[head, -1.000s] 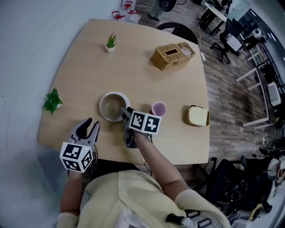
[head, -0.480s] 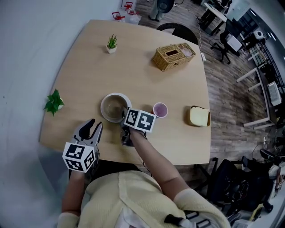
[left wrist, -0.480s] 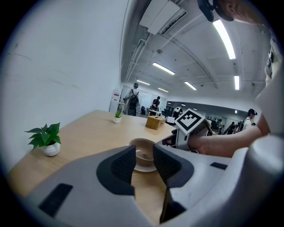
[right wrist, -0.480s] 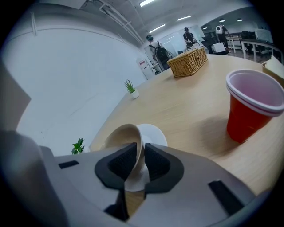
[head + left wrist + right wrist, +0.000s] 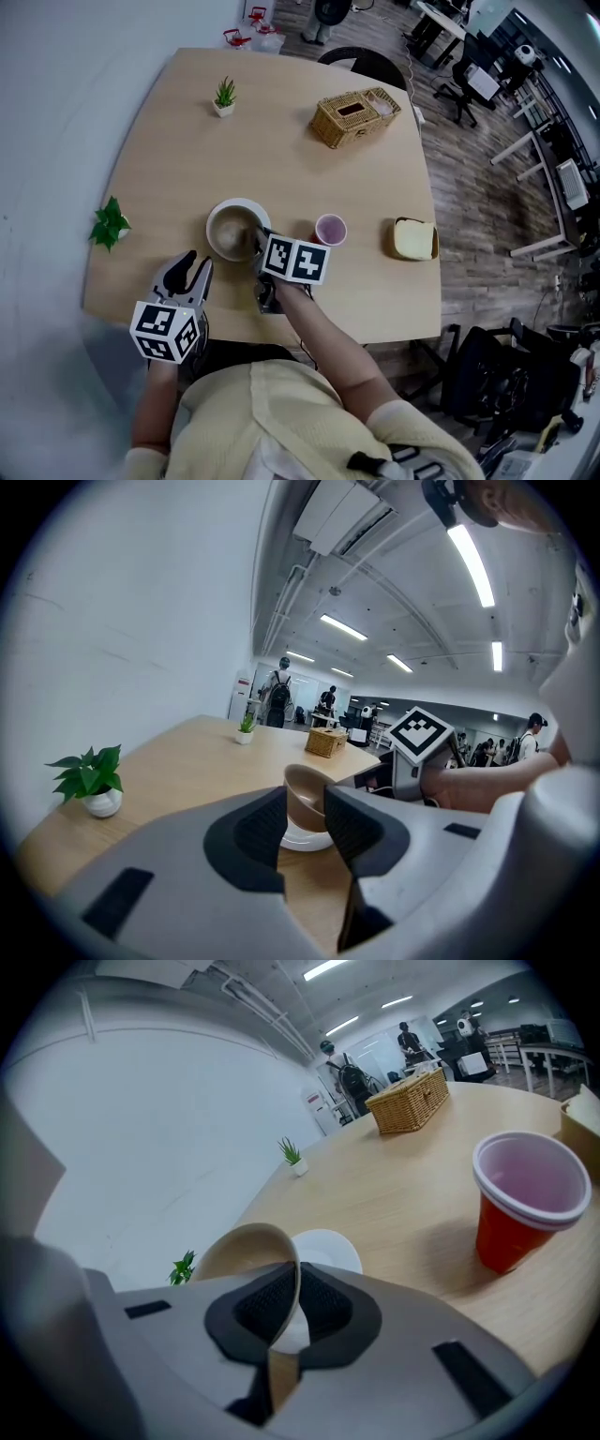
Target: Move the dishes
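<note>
**Asker:** Where is the bowl at the moment?

**Me:** The brown bowl is on the white plate, close to my side of the table and a little left of its middle. It looks tipped rather than level.

**Asker:** Which of your hands has it?

**Me:** My right gripper. Its jaws have just been closing, and now the two pads pinch the bowl's thin wall at the rim nearest me. One pad is inside the bowl and one is outside.

**Asker:** And the other one?

**Me:** My left gripper hangs over the near edge of the table, to the left of the bowl and apart from it. Its fingers are spread with nothing caught between them. Through the gap I can see the bowl and plate farther on.

**Asker:** What else is on the table?

**Me:** A red cup, pale pink inside, stands upright near the plate on its right, not touching it. Further right, by the table's right edge, lies a pale yellow block; I can't tell what it is. A wicker basket sits toward the far right. A small plant stands on the far side, and a leafy plant stands at the left edge.
</note>
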A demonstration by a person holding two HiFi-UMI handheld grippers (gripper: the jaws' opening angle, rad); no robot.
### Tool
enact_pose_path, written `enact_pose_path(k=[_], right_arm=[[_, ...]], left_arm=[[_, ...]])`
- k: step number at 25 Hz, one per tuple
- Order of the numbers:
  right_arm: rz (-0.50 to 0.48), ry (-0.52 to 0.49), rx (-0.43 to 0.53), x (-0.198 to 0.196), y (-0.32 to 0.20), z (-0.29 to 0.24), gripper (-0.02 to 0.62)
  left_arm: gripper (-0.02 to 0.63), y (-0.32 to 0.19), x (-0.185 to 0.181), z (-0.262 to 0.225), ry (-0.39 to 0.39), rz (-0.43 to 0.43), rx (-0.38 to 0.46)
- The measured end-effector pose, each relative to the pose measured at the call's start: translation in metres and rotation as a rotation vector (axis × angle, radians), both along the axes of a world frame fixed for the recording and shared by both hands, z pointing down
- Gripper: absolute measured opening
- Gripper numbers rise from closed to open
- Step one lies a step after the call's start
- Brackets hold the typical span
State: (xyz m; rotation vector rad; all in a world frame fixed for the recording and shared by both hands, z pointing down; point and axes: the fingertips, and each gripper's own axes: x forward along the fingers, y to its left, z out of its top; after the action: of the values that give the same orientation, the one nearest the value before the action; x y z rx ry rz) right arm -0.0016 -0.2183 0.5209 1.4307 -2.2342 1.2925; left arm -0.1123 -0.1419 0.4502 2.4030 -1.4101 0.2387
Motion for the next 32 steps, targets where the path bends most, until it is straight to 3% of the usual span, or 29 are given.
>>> enact_pose_path(k=[7,18,25,32], right_arm=[[-0.051,-0.023,0.032,0.016,0.027,-0.015,0.029],[-0.071,0.038,0.024,0.078,0.073,-0.019,0.029],[-0.018,0.119,-0.021,0.135,0.106,-0.005,0.029],[0.030,0.188,-0.063,0.167,0.130,0.009,0.029]], left_arm=[[0.128,-0.006,0.008,-0.002,0.006,0.024,0.001],[0.128,-0.015,0.047,0.001,0.007,0.146,-0.005],[0.126,-0.016,0.076,0.009,0.011,0.223,-0.026],[0.126,-0.016,0.095,0.012,0.003,0.289,-0.033]])
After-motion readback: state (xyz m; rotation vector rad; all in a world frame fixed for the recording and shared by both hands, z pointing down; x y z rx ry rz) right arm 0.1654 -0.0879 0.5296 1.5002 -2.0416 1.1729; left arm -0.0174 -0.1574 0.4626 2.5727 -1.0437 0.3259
